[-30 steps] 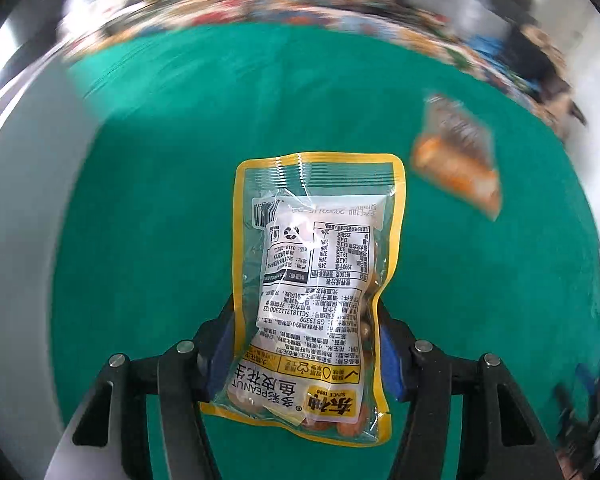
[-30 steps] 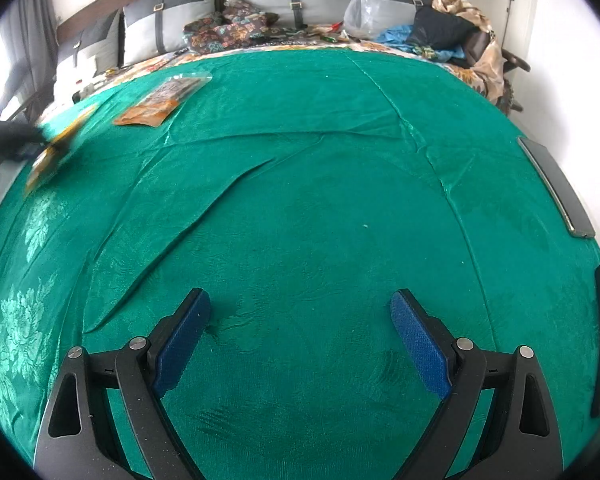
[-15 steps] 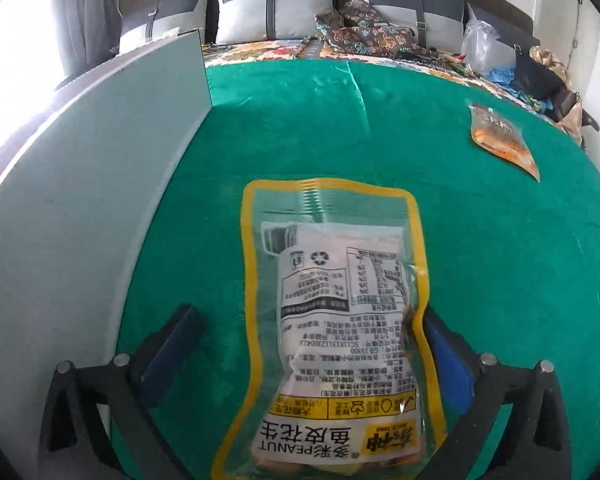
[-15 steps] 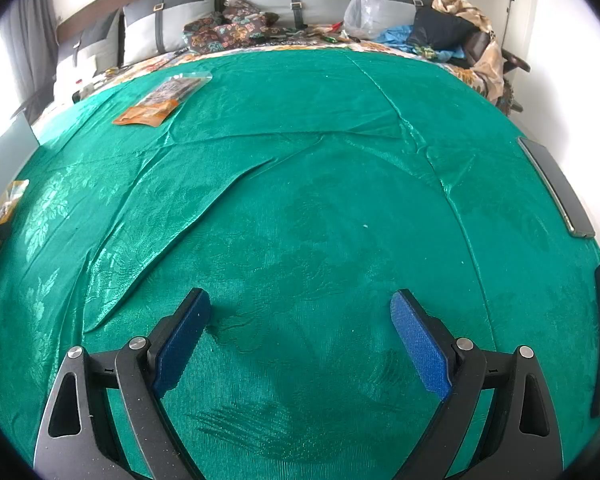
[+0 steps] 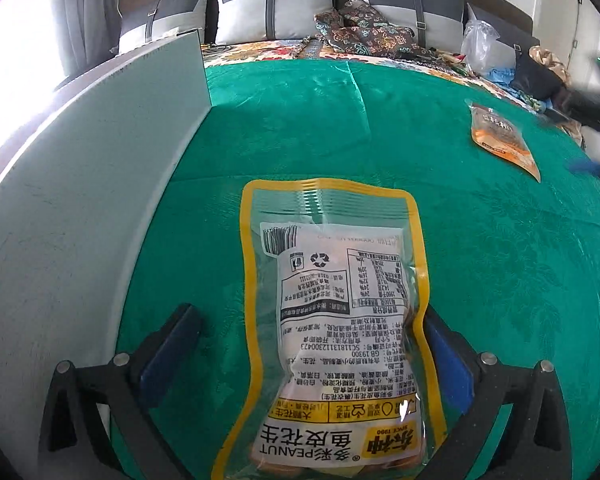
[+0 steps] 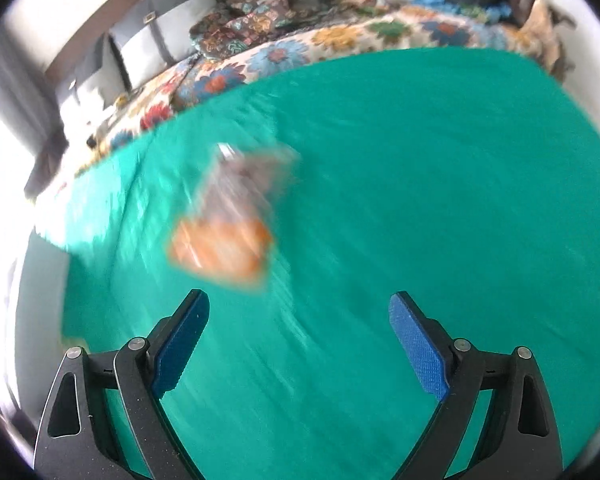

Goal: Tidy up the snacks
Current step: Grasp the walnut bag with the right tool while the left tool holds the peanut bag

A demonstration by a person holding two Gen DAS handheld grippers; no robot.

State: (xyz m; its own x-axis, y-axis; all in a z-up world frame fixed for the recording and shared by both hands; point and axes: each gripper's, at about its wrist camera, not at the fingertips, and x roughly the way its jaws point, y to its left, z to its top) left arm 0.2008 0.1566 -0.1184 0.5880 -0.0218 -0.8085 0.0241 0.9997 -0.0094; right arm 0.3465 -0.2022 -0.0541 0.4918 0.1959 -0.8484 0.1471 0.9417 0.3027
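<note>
**Peanut bag released; right gripper swings toward orange packet**

The left gripper (image 5: 304, 356), clamped on the yellow-edged clear peanut bag (image 5: 332, 320) a second ago, now stands wide open, the bag lying flat on the green cloth (image 5: 500, 260) beside a grey panel (image 5: 80, 220). The right gripper (image 6: 300, 340), open and empty, has moved close to the blurred orange snack packet (image 6: 228, 236).

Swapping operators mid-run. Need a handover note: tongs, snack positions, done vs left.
Left tongs: open, the peanut pack lies flat on the green cloth between the fingers, beside the grey panel; not gripped.
Right tongs: open and empty, view motion-blurred, aimed at the orange snack pack, not reaching it.
Done: peanut pack set down by the panel.
Left: pick up the orange pack, probably place it near the peanuts.
</note>
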